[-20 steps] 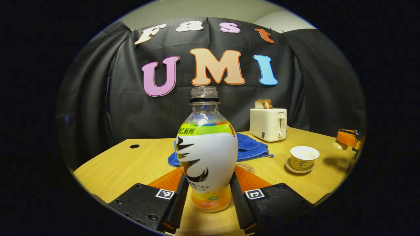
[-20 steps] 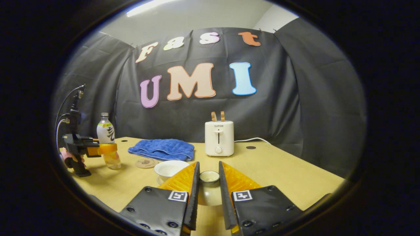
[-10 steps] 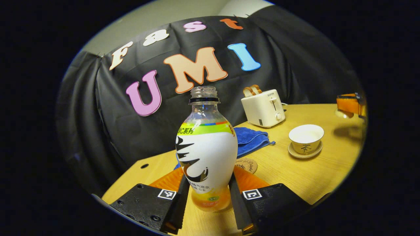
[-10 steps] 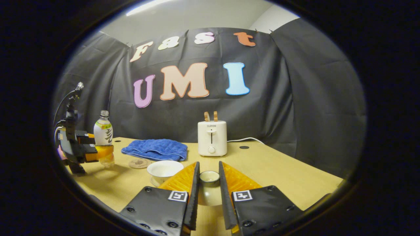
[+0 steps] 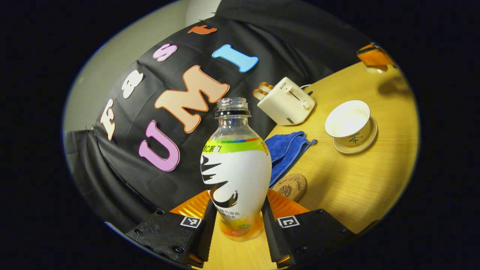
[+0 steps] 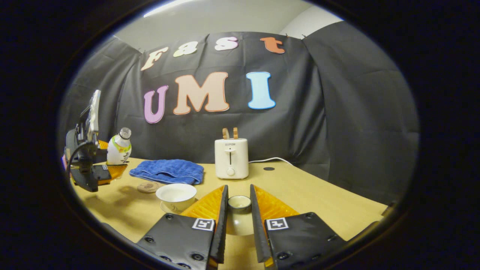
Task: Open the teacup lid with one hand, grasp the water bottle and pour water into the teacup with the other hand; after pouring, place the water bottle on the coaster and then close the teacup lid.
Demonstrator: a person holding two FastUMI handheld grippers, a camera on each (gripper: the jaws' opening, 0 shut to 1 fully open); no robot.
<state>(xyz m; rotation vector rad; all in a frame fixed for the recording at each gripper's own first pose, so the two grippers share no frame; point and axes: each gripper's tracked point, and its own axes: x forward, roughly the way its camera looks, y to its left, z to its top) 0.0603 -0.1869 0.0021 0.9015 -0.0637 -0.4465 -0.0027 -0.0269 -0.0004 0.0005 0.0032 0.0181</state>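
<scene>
— Left gripper, how does it stand?

— Its two fingers press on the lower body of the bottle, one on each side, so it holds the bottle fast. In the left gripper view the table and the wall slope steeply across the picture while the bottle runs straight up between the fingers, which says the gripper is rolled over to one side. In the right gripper view the same gripper sits at the far left, lifted off the table, with the bottle leaning its open neck toward the middle of the table.

— And the right gripper?

— Level and low over the table, pointing at the wall. Its fingers are drawn narrow on the lid, which is held between them with its knob end up. The lid is off the cup.

— Where is the cup?

— On its saucer, open and white inside: just left of the right gripper's fingers in the right gripper view, and to the upper right of the bottle in the left gripper view. The bottle's mouth is well apart from it.

— What else lies about?

— The coaster lies bare on the table just beside the left gripper's right finger, next to a blue towel. A toaster with two slices in it stands by the wall behind the cup.
</scene>
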